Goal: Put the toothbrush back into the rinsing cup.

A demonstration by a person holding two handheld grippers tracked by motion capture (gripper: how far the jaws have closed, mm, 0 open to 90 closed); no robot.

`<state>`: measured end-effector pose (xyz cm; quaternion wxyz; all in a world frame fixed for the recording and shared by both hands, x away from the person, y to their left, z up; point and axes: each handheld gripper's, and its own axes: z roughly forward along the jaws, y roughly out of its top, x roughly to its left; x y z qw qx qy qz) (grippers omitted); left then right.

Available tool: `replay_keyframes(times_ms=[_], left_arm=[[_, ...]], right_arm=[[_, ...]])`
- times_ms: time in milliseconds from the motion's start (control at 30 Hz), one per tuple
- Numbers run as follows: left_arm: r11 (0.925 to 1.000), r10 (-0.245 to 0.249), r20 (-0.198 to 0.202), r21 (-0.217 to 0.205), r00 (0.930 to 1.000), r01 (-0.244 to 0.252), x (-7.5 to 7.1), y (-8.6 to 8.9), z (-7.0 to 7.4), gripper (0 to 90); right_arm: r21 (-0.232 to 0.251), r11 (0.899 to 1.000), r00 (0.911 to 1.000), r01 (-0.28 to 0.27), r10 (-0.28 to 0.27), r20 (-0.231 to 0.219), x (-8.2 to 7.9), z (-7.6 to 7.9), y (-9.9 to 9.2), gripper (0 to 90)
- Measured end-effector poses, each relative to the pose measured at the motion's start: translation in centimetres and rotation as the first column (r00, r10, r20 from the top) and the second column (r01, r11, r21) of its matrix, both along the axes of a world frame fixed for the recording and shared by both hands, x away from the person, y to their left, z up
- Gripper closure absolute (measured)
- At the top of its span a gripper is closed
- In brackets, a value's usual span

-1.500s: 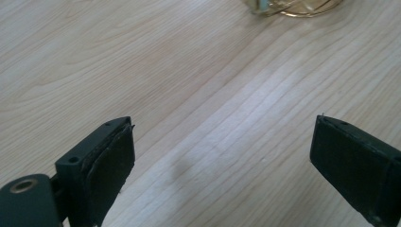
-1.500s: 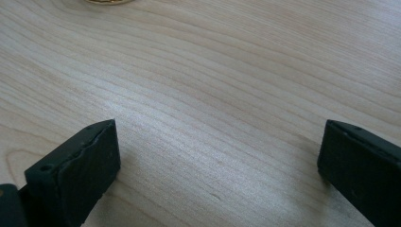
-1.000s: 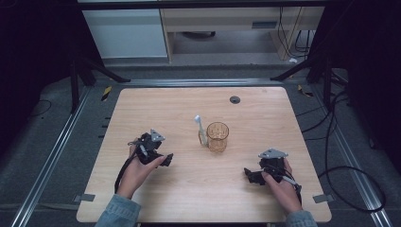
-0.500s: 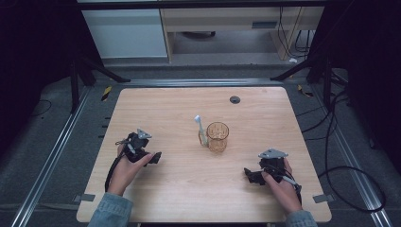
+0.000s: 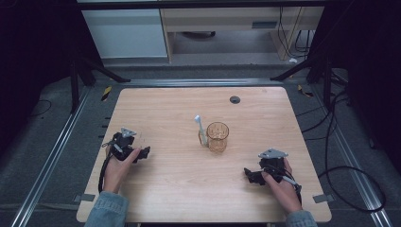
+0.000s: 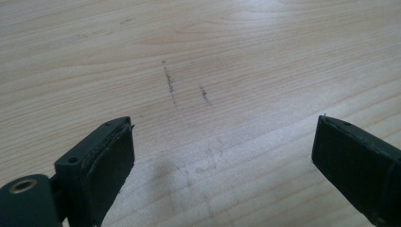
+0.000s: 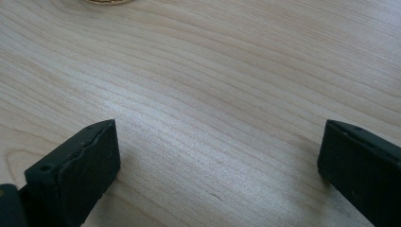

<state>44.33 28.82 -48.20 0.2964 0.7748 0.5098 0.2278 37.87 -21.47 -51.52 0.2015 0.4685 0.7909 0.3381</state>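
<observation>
Cup (image 5: 218,136) mid-counter (image 5: 165,184), toothbrush (image 5: 201,129) leaning on its left side — both light, the cup rigid, slick, likely brittle, best taken across the wall; my left (image 5: 135,152) and right (image 5: 251,175) fingers stand apart, empty, well clear.

We wear blue denim sleeves (image 5: 106,208), cuffs showing at the near edge of the table (image 5: 179,104). Our left gripper (image 5: 142,152) and right gripper (image 5: 249,174) are black, each topped with a grey three-cornered plate and trailing a black cable. Up close, our jaws are blocky black pads with small screw holes and worn edges.
</observation>
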Motion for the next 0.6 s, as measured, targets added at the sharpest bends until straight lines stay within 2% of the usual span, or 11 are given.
replay_keyframes(times_ms=[133,267,333,367,467,533,600], left_arm=[[0.9994,0.021,0.027,-0.029,0.9994,-0.020,0.3,0.5,-0.7,5.9],[0.9996,0.014,0.049,-0.024,0.9987,-0.013,0.6,0.3,-1.2,6.4],[1.0000,0.004,0.056,-0.004,0.9984,-0.004,0.8,0.0,-1.5,6.2],[1.0000,0.004,0.055,0.008,0.9985,-0.004,0.9,-0.1,-1.7,6.3],[1.0000,0.001,0.027,0.007,0.9996,-0.001,1.1,-0.4,-2.3,6.0],[0.9993,0.005,0.020,-0.037,0.9998,-0.004,1.2,-0.4,-2.7,2.1],[0.9993,0.013,0.018,-0.036,0.9998,-0.013,1.3,-0.4,-2.7,1.0]], right_arm=[[-0.002,1.000,1.0000,0.001,-0.001,0.001,0.0,0.0,0.0,0.3],[-0.002,1.000,1.0000,0.001,-0.001,0.001,0.0,0.0,0.0,0.4],[0.000,1.000,1.0000,0.000,0.000,0.001,0.0,0.0,0.0,0.3],[0.000,1.000,1.0000,0.001,-0.001,0.001,0.0,0.0,0.0,0.4],[0.000,1.000,1.0000,0.000,0.000,0.001,0.0,0.0,0.0,0.3],[-0.001,1.000,1.0000,-0.001,0.001,0.001,0.0,0.0,0.0,0.3],[-0.001,1.000,1.0000,-0.001,0.001,0.001,0.0,0.0,0.0,0.4]])
